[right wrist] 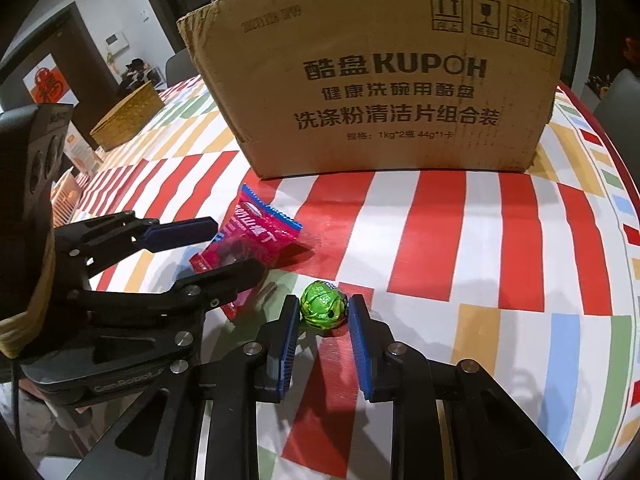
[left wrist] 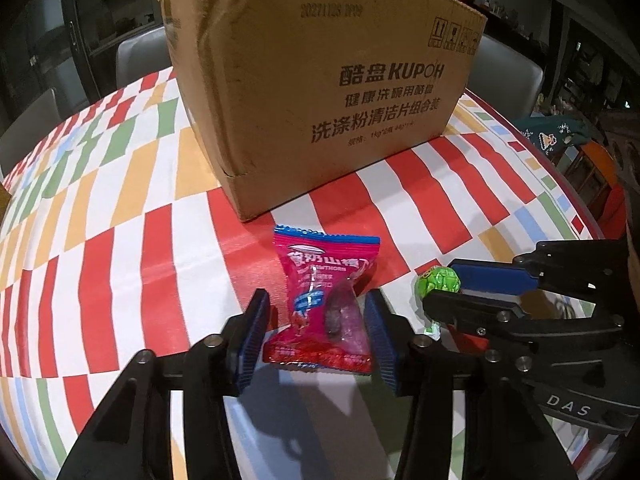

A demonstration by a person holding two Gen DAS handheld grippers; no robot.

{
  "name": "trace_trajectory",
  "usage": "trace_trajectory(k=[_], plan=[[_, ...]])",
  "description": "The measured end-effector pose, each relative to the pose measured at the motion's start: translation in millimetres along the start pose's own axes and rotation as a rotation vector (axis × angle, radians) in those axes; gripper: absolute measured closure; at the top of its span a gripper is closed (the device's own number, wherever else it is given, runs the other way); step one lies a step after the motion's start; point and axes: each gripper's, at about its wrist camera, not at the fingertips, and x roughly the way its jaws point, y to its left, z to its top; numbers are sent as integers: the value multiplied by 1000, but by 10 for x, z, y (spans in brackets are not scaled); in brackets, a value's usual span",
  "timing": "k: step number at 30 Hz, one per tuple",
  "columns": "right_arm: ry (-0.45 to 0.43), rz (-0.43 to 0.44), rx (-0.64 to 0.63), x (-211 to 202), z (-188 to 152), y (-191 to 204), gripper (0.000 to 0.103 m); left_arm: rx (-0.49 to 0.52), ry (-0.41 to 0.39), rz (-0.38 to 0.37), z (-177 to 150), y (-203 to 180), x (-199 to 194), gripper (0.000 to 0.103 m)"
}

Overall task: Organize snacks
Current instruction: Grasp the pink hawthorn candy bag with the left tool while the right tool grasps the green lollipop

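A pink hawthorn snack packet (left wrist: 324, 300) lies on the checked tablecloth, and my left gripper (left wrist: 316, 306) is open around it, a pad on each side. The packet also shows in the right wrist view (right wrist: 256, 232), with the left gripper (right wrist: 236, 246) straddling it. A green foil-wrapped lollipop (right wrist: 323, 305) lies between the open pads of my right gripper (right wrist: 324, 308); I cannot tell if the pads touch it. In the left wrist view the lollipop (left wrist: 438, 280) sits at the tips of the right gripper (left wrist: 440, 286). A brown cardboard box (left wrist: 320, 80) stands behind both.
The box (right wrist: 400, 80) with KUPOH print stands open-topped in the middle of the table (right wrist: 500, 240). A woven basket (right wrist: 128, 120) sits at the far left. Grey chairs (left wrist: 136, 56) stand behind the table. The table edge curves away at the right.
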Motion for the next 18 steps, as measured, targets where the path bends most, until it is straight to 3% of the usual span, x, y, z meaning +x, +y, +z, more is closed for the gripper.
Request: trace_trajectory(k=[6,18], plan=[[-5,-11,9,-34,-5,-7,77,-16,-6,-4,4,-21,-12,72],[-49,-15,11,-285,-29,-65,77,-51,-69,11,-12,-101,-335,73]])
